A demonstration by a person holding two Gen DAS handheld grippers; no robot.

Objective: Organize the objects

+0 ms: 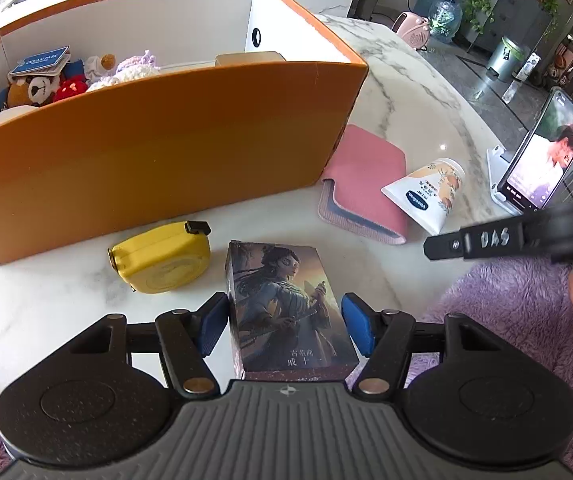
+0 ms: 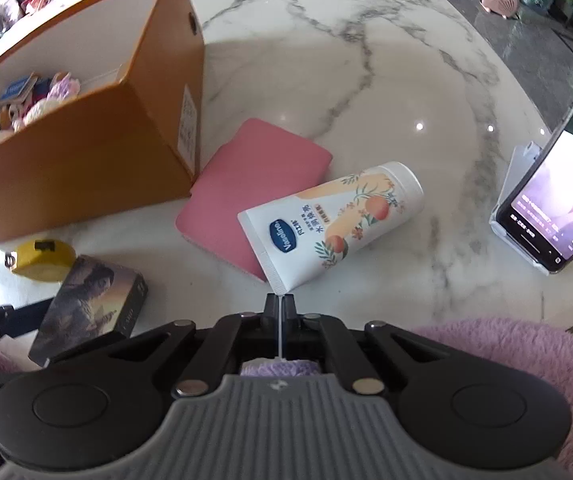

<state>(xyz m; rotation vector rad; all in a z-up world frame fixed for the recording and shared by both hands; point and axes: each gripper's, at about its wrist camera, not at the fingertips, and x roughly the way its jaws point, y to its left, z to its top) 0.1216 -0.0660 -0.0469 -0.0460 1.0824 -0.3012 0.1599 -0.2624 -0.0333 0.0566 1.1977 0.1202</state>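
Observation:
A dark card box point(image 1: 286, 304) with a painted figure lies on the marble table point(image 2: 366, 80) at its near edge. My left gripper point(image 1: 284, 304) is open and straddles it, a blue pad point(image 1: 212, 328) close on each side. In the right wrist view the same card box point(image 2: 90, 300) is at lower left. A white Vaseline lotion tube point(image 2: 334, 220) lies with its flat crimped end toward me. My right gripper point(image 2: 280, 300) is shut on that crimped end, a thin white sliver showing between the fingers. In the left wrist view the right gripper point(image 1: 430, 246) reaches in toward the lotion tube point(image 1: 426, 192).
A large orange box point(image 1: 166, 152) holding plush toys and a blue card stands at back left. A yellow tape measure point(image 1: 162, 256) lies in front of it, a pink case point(image 2: 254, 192) beside it under the tube. A lit phone on a stand point(image 2: 554, 200) is at right. Purple fluffy sleeves cover the near edge.

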